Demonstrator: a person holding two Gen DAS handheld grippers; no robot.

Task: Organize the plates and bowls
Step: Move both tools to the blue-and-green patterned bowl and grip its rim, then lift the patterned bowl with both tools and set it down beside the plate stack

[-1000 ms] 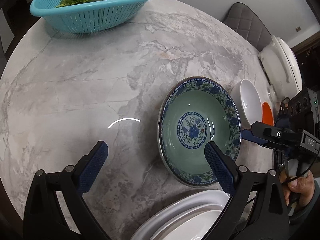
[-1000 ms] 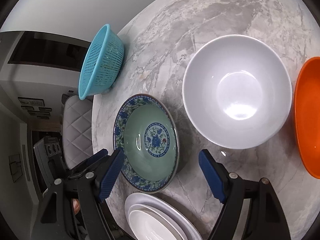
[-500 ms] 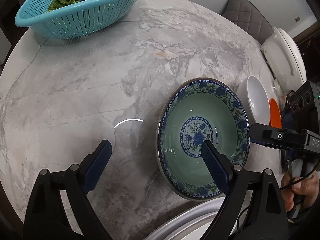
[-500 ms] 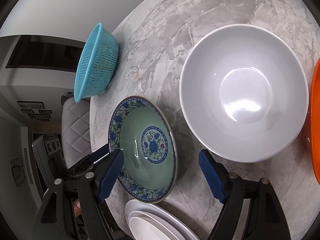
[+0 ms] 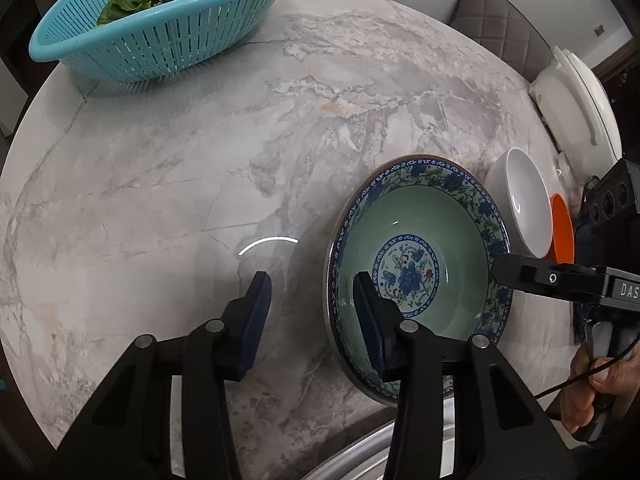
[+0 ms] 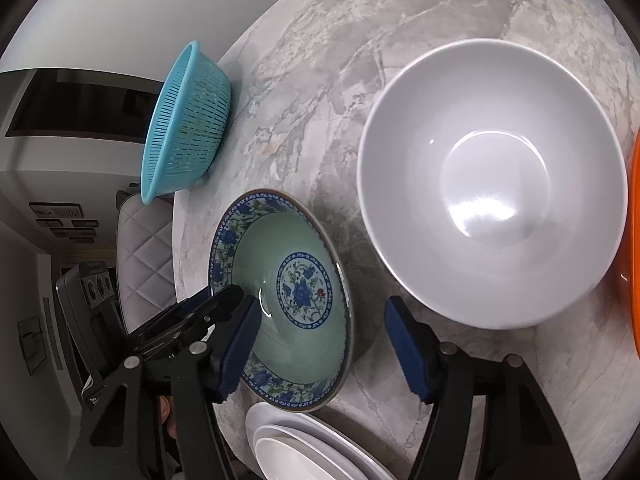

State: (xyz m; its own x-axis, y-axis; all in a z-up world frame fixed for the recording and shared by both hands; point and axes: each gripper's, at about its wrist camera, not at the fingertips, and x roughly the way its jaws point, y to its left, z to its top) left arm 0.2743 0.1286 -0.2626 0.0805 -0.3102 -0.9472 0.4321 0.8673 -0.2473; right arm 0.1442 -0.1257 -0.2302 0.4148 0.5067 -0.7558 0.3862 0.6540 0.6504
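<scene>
Round marble table [image 5: 168, 184], seen from 2 wrist cameras. Left gripper [image 5: 312, 312] now straddling the near-left rim of the patterned bowl [image 5: 436, 240], 1 pad inside the green well, the other outside over bare marble. Jaws just closed sharply from a wide spread a second ago, rim between them, yet a gap still visible on the outer side; not clamped. Bowl resting in the same spot on the table, just beside the stacked white plates [image 6: 304, 448] at the near edge.

Right gripper [image 6: 320, 344] poised lower over the bowl's other side than a second ago, jaws also narrowed a little but still apart, 1 pad over the green interior, 1 over marble toward the white bowl [image 6: 492, 184]. Rim between the pads, untouched as far as visible. White bowl looming larger in the right view than before, orange dish [image 6: 634, 248] cut by the frame edge beside it.

Blue colander [image 5: 160, 20] of greens standing well apart at the far edge. Hand [image 5: 596, 384] gripping the right tool's handle.
</scene>
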